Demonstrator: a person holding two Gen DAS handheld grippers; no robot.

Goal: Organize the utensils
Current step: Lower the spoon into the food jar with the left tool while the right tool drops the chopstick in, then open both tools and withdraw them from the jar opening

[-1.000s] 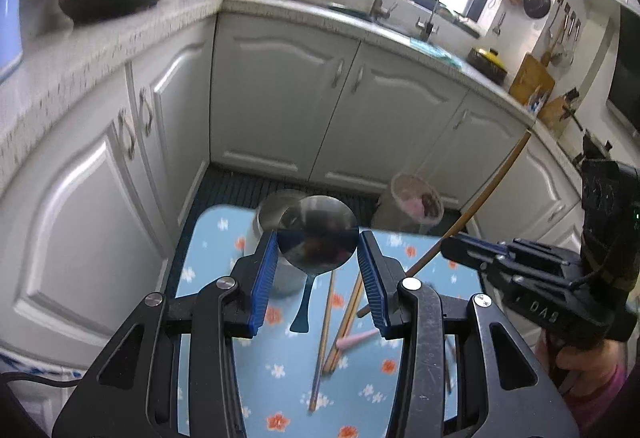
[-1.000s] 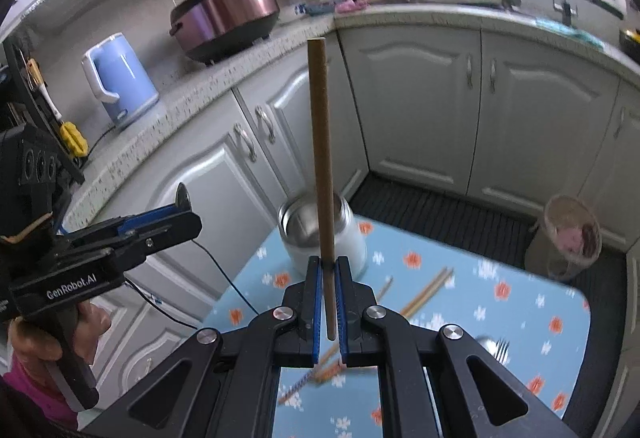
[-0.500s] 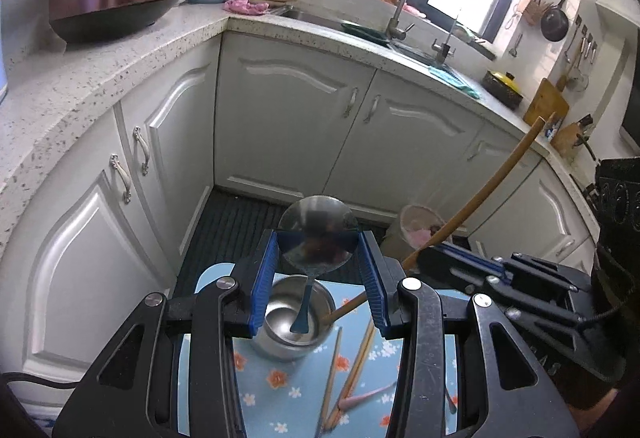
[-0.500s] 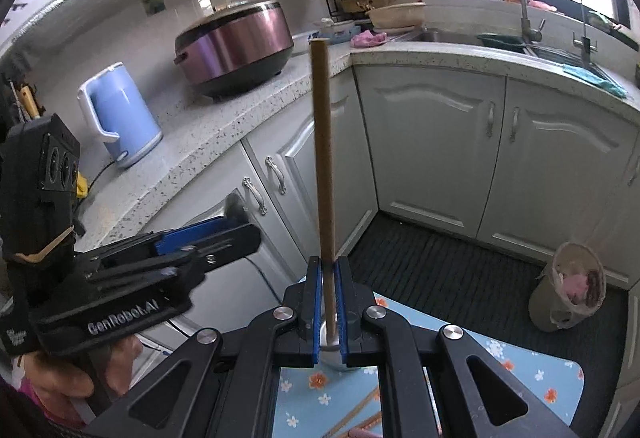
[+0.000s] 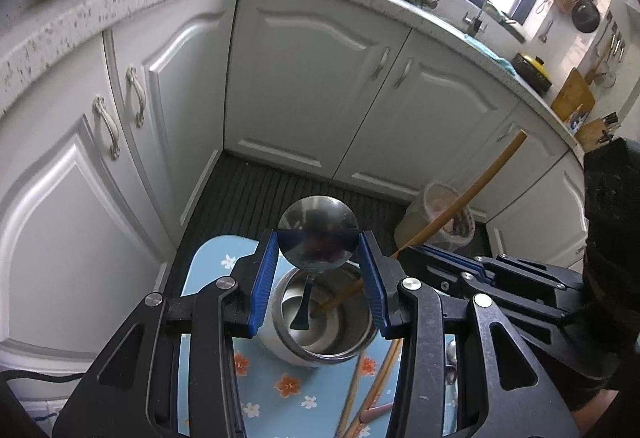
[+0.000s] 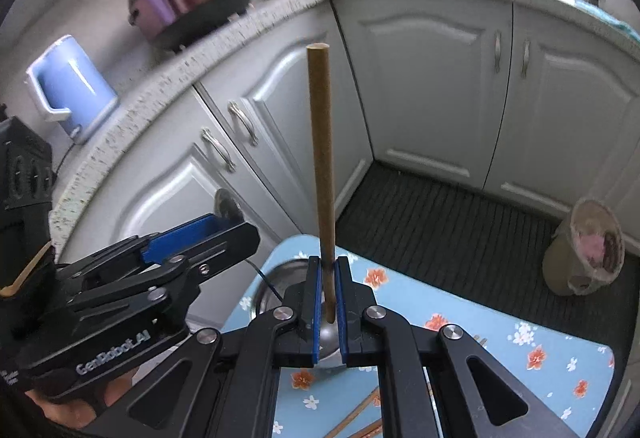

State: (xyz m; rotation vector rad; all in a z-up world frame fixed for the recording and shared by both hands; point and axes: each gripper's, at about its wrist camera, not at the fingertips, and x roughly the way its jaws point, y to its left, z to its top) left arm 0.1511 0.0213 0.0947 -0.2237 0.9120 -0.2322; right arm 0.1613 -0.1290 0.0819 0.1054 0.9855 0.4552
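Two hand-held grippers | left [image 5: 319, 274] clamps spoon [image 5: 318, 234] | right [image 6: 328, 302] pinches chopstick [image 6: 322, 158]

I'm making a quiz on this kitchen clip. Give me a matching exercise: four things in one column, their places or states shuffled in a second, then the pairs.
Things:
1 spoon
2 wooden stick
3 metal cup
4 kettle

Places or states:
A on the flowered table
B on the countertop
C clamped in the right gripper
D held by its bowl in the left gripper

Pairs: 1-D, 2-C, 3-A, 4-B
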